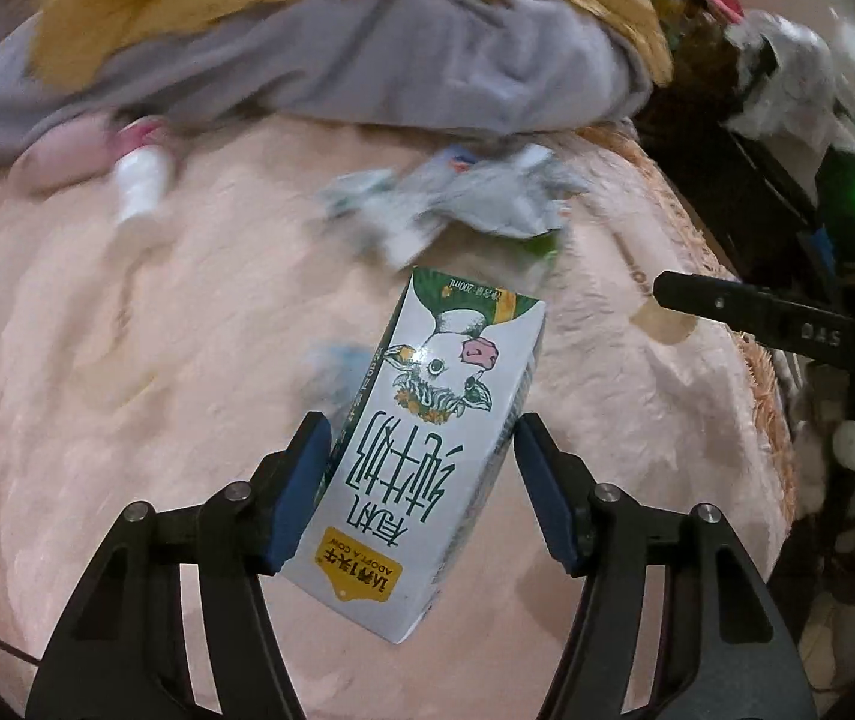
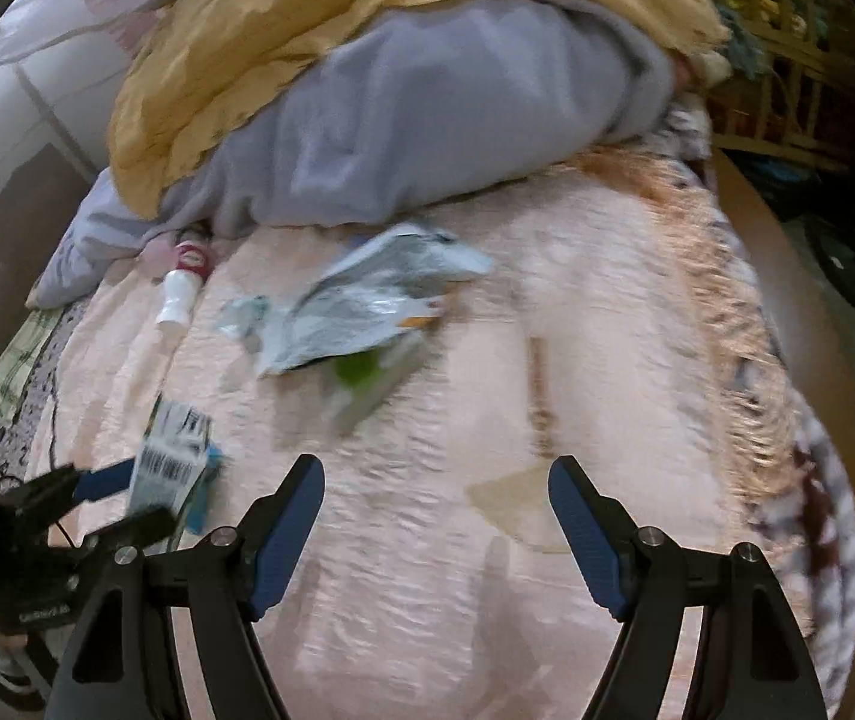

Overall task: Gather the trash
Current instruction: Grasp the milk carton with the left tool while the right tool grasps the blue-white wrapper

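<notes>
Above the pink blanket (image 1: 127,420), the left gripper (image 1: 421,450) clamps a milk carton (image 1: 427,420) across its flat sides; light, stiff yet crushable. Right gripper (image 2: 436,480) gapes empty near crinkly wrappers (image 2: 367,300).

I'm looking at a bedroom in a home: a bed spread with a fluffy pale pink blanket (image 2: 427,540), a rumpled grey quilt (image 2: 427,120) and a mustard-yellow cover (image 2: 307,18) heaped at its far side, and a light wooden lattice rack (image 2: 781,60) beside it.
</notes>
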`<state>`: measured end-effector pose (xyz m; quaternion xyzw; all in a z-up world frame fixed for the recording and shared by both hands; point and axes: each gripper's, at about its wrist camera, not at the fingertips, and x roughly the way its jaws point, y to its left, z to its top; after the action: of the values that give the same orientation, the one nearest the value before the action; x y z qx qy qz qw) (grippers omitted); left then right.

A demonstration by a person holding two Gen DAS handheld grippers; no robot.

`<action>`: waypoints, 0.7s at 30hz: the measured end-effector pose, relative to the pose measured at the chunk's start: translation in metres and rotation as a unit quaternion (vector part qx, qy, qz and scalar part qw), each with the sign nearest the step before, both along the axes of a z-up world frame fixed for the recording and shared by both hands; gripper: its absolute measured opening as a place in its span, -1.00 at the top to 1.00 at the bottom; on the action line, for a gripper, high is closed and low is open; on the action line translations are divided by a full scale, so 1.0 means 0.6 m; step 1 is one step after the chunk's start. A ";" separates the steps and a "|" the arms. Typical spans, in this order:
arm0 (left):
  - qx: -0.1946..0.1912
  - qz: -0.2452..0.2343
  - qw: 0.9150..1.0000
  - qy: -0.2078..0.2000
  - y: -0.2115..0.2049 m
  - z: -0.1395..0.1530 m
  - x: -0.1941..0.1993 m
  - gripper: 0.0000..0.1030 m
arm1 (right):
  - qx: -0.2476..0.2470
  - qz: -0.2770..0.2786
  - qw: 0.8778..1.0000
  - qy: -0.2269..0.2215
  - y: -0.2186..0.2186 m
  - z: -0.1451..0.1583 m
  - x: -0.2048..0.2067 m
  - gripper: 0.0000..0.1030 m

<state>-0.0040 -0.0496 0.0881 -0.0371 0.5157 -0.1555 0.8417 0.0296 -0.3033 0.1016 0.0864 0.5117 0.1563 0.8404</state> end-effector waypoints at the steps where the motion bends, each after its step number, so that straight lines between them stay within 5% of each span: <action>1: -0.001 0.009 1.000 -0.001 0.011 0.003 -0.005 -0.20 | 0.002 0.009 1.000 0.001 0.013 -0.002 -0.002 -0.45; 11: 0.017 0.107 0.994 -0.020 0.148 0.010 -0.058 -0.20 | 0.051 0.129 0.990 0.022 0.207 -0.062 -0.012 -0.45; 17: 0.008 0.131 0.991 -0.013 0.169 -0.016 -0.061 -0.21 | 0.038 0.134 0.990 0.031 0.305 -0.096 -0.004 -0.45; 19: 0.003 0.132 0.991 -0.010 0.170 -0.021 -0.060 -0.21 | 0.027 0.132 0.990 0.029 0.320 -0.107 0.003 -0.23; 21: 0.001 0.129 0.992 -0.010 0.167 -0.022 -0.062 -0.21 | 0.011 0.126 0.992 0.022 0.325 -0.112 0.008 0.24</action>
<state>-0.0410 0.0505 0.0747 -0.1010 0.4983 -0.0453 0.8599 0.0341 -0.1083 0.0341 0.0339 0.5348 0.2648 0.8017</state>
